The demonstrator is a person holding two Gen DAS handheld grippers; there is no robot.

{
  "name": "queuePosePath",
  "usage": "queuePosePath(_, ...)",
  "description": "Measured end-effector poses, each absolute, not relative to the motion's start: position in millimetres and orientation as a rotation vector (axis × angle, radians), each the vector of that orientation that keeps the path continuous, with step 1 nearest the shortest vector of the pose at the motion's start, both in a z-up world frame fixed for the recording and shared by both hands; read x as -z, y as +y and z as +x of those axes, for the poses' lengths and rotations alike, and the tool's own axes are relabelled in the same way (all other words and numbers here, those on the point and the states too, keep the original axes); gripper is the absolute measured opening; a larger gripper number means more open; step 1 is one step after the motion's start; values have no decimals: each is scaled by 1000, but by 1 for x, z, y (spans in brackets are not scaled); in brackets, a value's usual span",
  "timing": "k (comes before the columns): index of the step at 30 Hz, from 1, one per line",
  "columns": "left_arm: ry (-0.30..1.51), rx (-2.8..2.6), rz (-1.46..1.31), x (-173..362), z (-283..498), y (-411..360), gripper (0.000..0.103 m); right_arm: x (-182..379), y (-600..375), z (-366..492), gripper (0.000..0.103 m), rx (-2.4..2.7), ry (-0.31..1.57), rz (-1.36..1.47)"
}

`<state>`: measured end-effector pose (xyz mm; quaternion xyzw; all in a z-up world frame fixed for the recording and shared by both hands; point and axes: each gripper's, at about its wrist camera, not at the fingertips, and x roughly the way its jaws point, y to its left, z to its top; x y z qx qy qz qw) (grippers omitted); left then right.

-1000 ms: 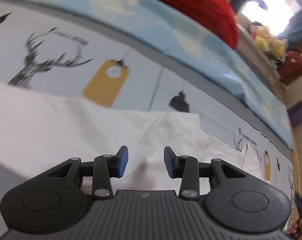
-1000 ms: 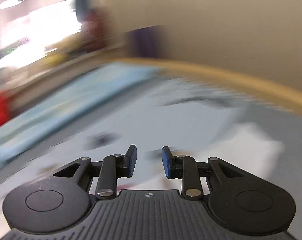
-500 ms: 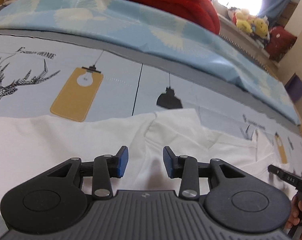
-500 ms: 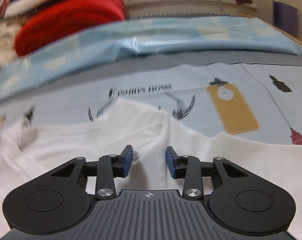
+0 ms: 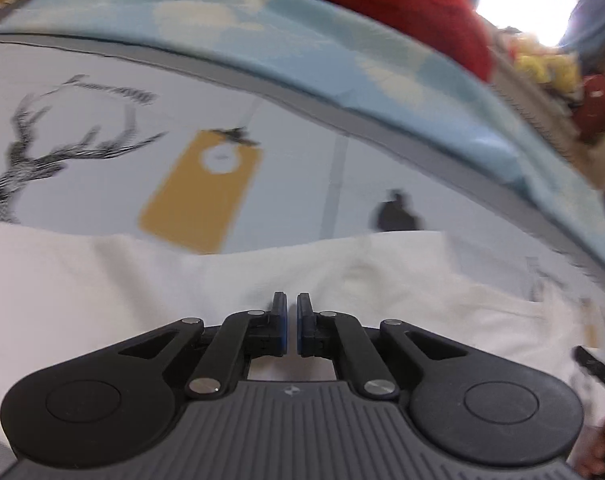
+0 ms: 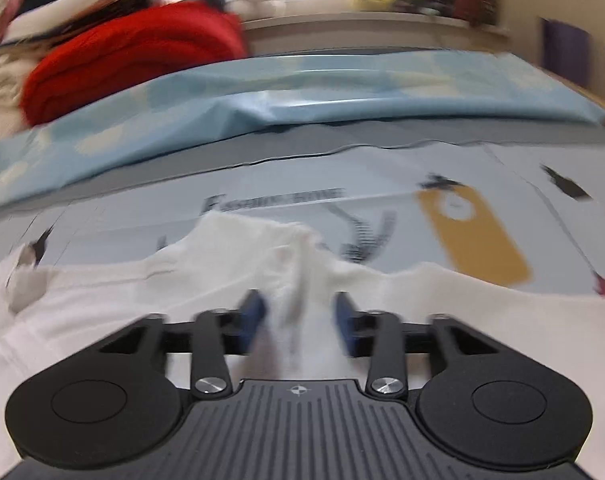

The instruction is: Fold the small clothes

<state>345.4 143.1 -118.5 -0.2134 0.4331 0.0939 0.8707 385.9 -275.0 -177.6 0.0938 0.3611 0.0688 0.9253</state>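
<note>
we have the left gripper point(image 5: 291, 322) low over the white garment point(image 5: 102, 280), which lies spread on the printed bed sheet point(image 5: 302, 168). its jaws have just been closing and now stand almost together, with only a thin slit between the blue pads; whether a fold of cloth is caught in that slit we cannot tell, since the cloth right at the tips is hidden by the fingers. the garment runs long from left to right across this gripper's view, its far edge just ahead of the tips.

our right gripper point(image 6: 300, 320) has just been opening, and its jaws stand spread. a raised ridge of the same white garment point(image 6: 294, 264) lies between them, running straight ahead along the fingers, and the pads do not press it. we judge the right one better placed to pinch next: the ridge is already centred in it.
</note>
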Motion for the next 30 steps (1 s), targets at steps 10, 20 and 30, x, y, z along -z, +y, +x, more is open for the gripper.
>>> queuePosePath(10, 892, -126, -433, 95, 345, 113, 8, 198, -409, 341, 0, 181, 728, 206)
queuePosePath(20, 855, -63, -372, 51, 330, 96, 15, 195, -528, 288, 41, 792, 705, 303)
queuePosePath(30, 854, 23, -240, 14, 299, 72, 20, 205, -602, 254, 2, 878, 705, 427)
